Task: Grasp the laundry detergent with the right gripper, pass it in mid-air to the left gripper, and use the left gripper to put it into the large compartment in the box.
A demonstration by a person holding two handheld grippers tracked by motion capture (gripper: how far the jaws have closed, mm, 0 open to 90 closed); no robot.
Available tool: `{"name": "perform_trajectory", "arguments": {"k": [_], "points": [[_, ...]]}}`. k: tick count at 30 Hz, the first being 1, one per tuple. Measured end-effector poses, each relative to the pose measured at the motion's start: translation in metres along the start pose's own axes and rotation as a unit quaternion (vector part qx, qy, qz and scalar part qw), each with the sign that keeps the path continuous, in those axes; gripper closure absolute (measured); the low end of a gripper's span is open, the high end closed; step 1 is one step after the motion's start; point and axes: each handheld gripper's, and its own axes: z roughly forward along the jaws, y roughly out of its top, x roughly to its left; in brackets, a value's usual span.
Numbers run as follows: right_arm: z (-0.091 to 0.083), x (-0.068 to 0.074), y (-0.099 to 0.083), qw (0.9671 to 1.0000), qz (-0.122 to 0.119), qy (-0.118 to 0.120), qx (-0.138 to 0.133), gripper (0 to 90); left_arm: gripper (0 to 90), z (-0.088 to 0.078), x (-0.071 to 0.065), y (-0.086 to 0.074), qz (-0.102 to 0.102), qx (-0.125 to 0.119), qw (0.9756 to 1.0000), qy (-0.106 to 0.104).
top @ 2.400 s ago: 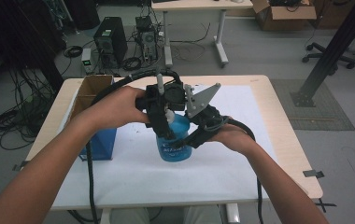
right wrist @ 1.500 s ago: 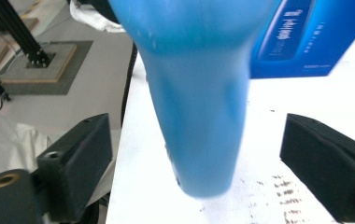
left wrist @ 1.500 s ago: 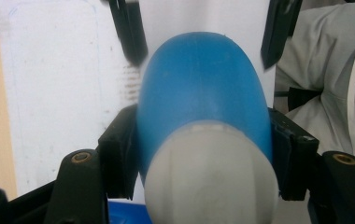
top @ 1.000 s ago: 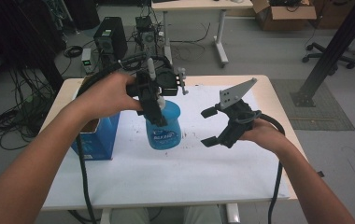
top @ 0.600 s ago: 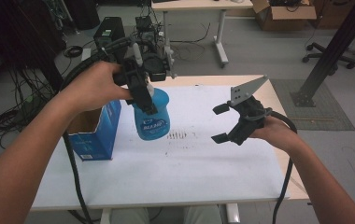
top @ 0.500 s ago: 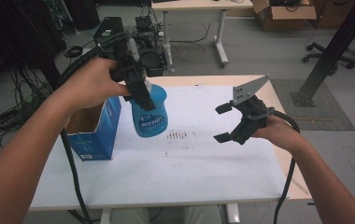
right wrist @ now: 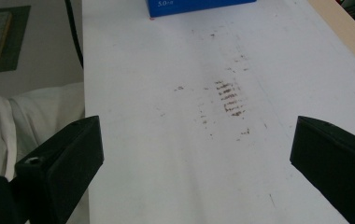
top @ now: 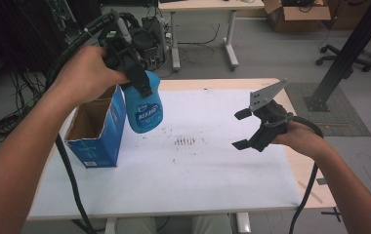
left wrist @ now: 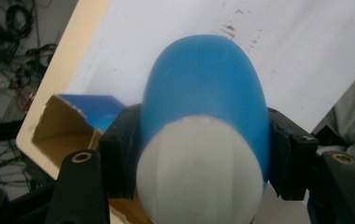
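A blue plastic bottle point(top: 144, 106) with a white top point(left wrist: 199, 172) hangs in the air, tilted, beside the open blue cardboard box point(top: 97, 127). My left gripper point(top: 133, 78) is shut on its upper part, and in the left gripper view both pads point(left wrist: 119, 156) press the bottle's point(left wrist: 203, 93) sides, with the box's opening point(left wrist: 66, 135) below and to the left. My right gripper point(top: 240, 128) floats over the right half of the table, jaws wide apart, nothing between them. The right gripper view looks down on the white tabletop point(right wrist: 166, 140) between those jaws.
Brown smudges point(top: 184, 141) mark the middle of the white table point(top: 174, 185). The box stands upright at the table's left edge, flaps open. Past the far edge stand another table point(top: 200, 9), computer gear point(top: 147, 39) and cables on the floor.
The left gripper has lifted the bottle off the table and carried it up and left, beside the box. The right gripper let go of the bottle, opened and drew back to the right.
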Motion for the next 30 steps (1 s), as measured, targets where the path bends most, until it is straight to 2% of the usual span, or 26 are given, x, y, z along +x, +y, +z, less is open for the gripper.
{"name": "perform_trajectory", "arguments": {"k": [4,9,14,20,25,26,30], "points": [[-0.002,-0.001,-0.004,1.0,0.001,-0.002,0.009,2.8,38.3,-0.005,0.006,-0.002,-0.029,-0.001,0.9995,0.007],[-0.004,-0.001,-0.007,0.9996,0.0,-0.002,0.029,3.2,38.4,-0.012,0.014,-0.003,-0.065,-0.003,0.9978,0.015],[-0.005,-0.001,-0.008,0.9993,-0.003,0.001,0.038,3.3,38.5,-0.021,0.022,-0.008,-0.108,-0.005,0.9938,0.025],[-0.006,0.001,-0.008,0.9989,-0.01,0.004,0.045,3.3,38.5,-0.026,0.034,-0.019,-0.169,-0.005,0.9849,0.039],[-0.005,0.004,-0.008,0.998,-0.017,0.006,0.06,3.4,38.5,-0.029,0.043,-0.03,-0.205,0.005,0.9775,0.05],[-0.005,0.004,-0.009,0.9976,-0.019,0.005,0.066,3.6,38.5,-0.03,0.045,-0.032,-0.209,0.008,0.9765,0.051],[-0.003,0.005,-0.011,0.9955,-0.026,0.002,0.091,3.7,38.5,-0.033,0.052,-0.041,-0.235,0.013,0.9704,0.053]]}}
